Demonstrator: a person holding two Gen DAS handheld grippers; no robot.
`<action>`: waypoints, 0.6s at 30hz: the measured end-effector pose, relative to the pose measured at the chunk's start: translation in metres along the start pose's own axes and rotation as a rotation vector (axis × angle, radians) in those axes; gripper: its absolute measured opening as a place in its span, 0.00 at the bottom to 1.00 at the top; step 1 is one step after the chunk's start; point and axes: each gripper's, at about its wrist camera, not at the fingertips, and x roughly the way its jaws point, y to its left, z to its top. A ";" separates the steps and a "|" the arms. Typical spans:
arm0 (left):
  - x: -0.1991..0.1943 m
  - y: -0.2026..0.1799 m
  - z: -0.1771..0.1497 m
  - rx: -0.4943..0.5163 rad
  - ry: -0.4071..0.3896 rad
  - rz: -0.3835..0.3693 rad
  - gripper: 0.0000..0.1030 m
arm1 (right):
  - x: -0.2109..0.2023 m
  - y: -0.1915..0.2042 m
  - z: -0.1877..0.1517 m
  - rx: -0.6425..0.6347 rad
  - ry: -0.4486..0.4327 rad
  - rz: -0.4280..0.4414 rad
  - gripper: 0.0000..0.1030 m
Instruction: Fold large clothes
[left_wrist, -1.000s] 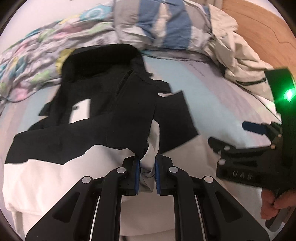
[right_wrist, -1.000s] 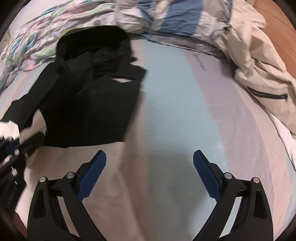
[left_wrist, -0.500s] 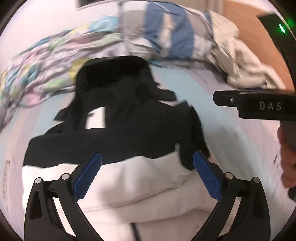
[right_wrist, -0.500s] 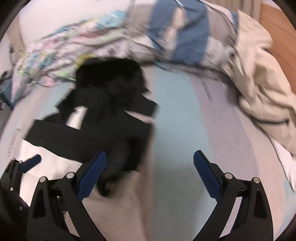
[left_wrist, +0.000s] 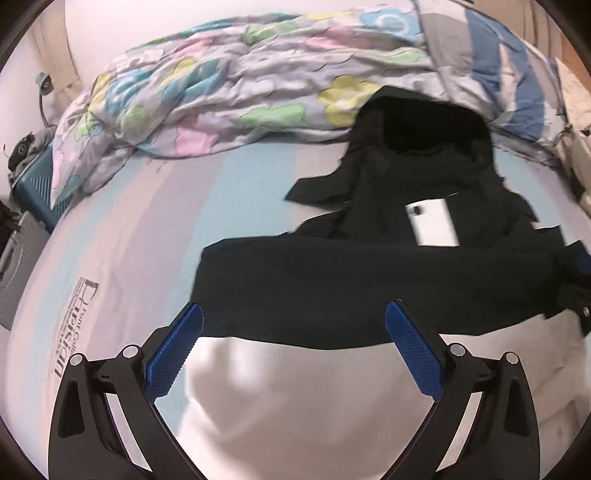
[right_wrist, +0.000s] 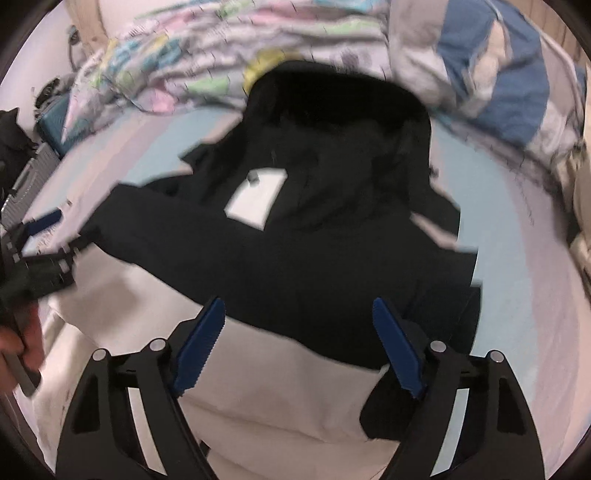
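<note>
A black and white jacket (left_wrist: 369, 280) lies spread on a bed with a striped sheet (left_wrist: 155, 236), its black hood end toward a crumpled flowered quilt (left_wrist: 221, 85) at the far side and its white lower part nearest the cameras. A second ago the left gripper (left_wrist: 293, 345) was pinched shut on a white fold of the jacket; now its jaws stand wide apart and hold nothing, hovering above the line where black meets white. The black sleeve that was being carried now lies flat across the body as a broad band. The right gripper (right_wrist: 297, 345) is also wide and holds nothing, now over the jacket instead of over bare sheet. That sleeve fold looks finished; the next fold probably needs a fresh grip on the white hem.
</note>
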 end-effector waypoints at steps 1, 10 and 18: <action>0.004 0.004 -0.003 -0.004 0.007 0.002 0.94 | 0.007 -0.005 -0.006 0.011 0.022 -0.017 0.76; 0.058 0.003 -0.033 0.083 0.099 0.045 0.94 | 0.040 -0.045 -0.042 0.073 0.136 -0.091 0.75; 0.025 -0.033 0.053 0.105 -0.033 -0.084 0.94 | -0.013 -0.048 0.024 0.065 -0.050 -0.080 0.89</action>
